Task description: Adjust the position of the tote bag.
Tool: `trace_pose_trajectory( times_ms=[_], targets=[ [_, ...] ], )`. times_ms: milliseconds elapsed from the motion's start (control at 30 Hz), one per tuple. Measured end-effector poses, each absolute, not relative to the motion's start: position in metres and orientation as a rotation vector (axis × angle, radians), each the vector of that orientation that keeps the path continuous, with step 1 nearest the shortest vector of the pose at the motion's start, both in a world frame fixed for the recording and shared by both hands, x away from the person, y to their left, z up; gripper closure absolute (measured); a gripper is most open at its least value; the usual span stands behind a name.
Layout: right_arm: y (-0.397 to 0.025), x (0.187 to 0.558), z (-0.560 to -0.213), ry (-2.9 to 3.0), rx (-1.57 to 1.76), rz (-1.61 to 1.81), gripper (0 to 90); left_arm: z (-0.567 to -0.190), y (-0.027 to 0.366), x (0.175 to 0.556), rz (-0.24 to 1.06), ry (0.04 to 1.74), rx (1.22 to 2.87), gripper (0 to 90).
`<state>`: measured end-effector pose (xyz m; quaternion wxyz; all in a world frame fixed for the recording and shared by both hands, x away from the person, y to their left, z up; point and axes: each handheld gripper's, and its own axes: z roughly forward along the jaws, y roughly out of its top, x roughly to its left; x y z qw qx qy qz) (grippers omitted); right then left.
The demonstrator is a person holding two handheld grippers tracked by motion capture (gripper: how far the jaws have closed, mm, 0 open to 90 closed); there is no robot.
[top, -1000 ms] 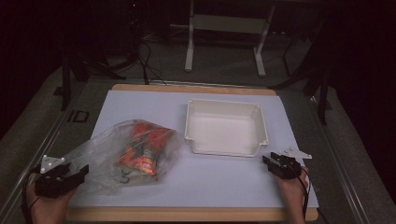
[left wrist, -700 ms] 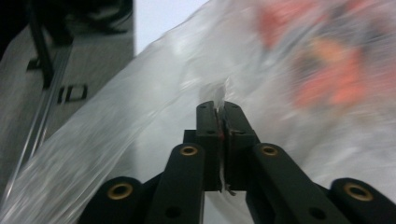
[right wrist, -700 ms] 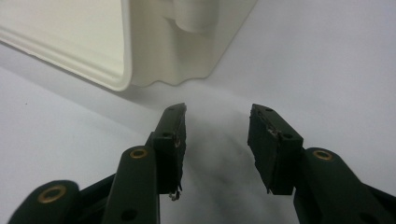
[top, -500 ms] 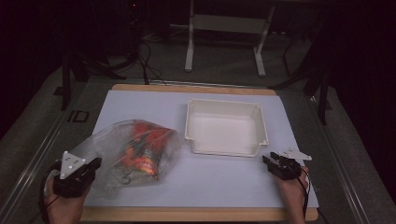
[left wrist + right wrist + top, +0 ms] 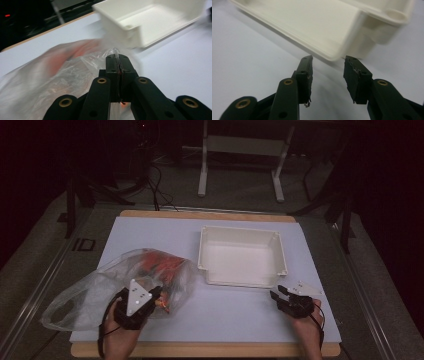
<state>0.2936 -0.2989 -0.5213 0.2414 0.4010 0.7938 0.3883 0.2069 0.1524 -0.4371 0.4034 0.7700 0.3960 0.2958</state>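
A clear plastic bag [image 5: 100,287] with red and orange packets inside lies on the left of the white mat. My left gripper [image 5: 156,295] rests over the bag's right end; in the left gripper view its jaws are pressed together on a fold of the bag's film [image 5: 110,53]. A white tray [image 5: 242,230] stands empty at centre right. My right gripper [image 5: 278,292] sits open just in front of the tray's near right corner [image 5: 337,56], nothing between its fingers [image 5: 305,72].
The white mat [image 5: 225,320] lies on a wooden board whose front edge [image 5: 210,350] is near my hands. Metal rails run along both sides of the table. A stand with white legs [image 5: 202,170] and cables sit on the floor beyond.
My left gripper has swung from the bag's left end rightward over the bag and now grips its film near the right end. The right gripper has stayed put.
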Motion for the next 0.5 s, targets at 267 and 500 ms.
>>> trace_pose_trajectory(
  times_ms=[267,500],
  targets=[
    [-0.271,0.289,-0.515,2.225,0.992,1.096,58.8,-0.445,0.109,0.21,0.653,0.879,1.946,87.5],
    [-0.252,0.288,-0.511,2.259,0.93,1.12,58.8,-0.45,0.082,0.204,0.581,0.784,1.95,86.8]
  ],
)
